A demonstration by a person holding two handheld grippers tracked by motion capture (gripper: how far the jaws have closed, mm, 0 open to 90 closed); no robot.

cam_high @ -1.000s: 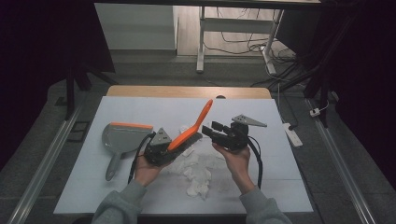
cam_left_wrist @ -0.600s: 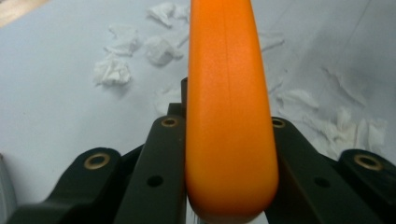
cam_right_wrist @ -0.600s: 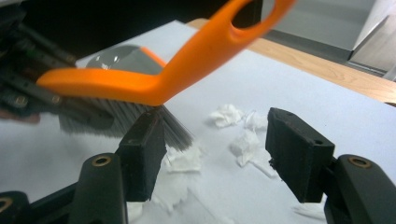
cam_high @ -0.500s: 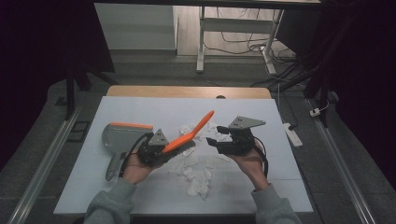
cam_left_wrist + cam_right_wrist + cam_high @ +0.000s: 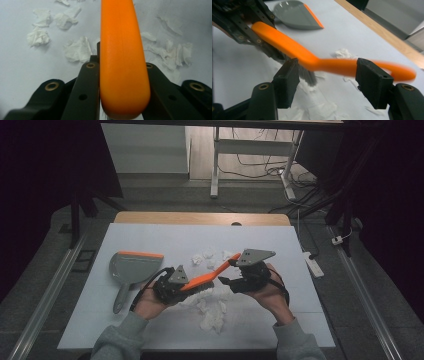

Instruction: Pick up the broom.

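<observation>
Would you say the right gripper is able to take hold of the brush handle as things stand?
Probably yes: the right gripper is open, and the orange brush handle crosses just beyond its jaws, while the left gripper holds the brush's other end.

Looks like a lab or recording bay, not a home. White sheet covers the worktop [image 5: 150,235] with a wood edge at the far side, dark curtains [image 5: 45,180] on both flanks, metal rails [image 5: 47,290] along the floor [image 5: 365,245]. Loose cables [image 5: 260,162] and a power strip [image 5: 312,262] lie on the floor, and a bare metal frame [image 5: 216,160] stands behind.
</observation>
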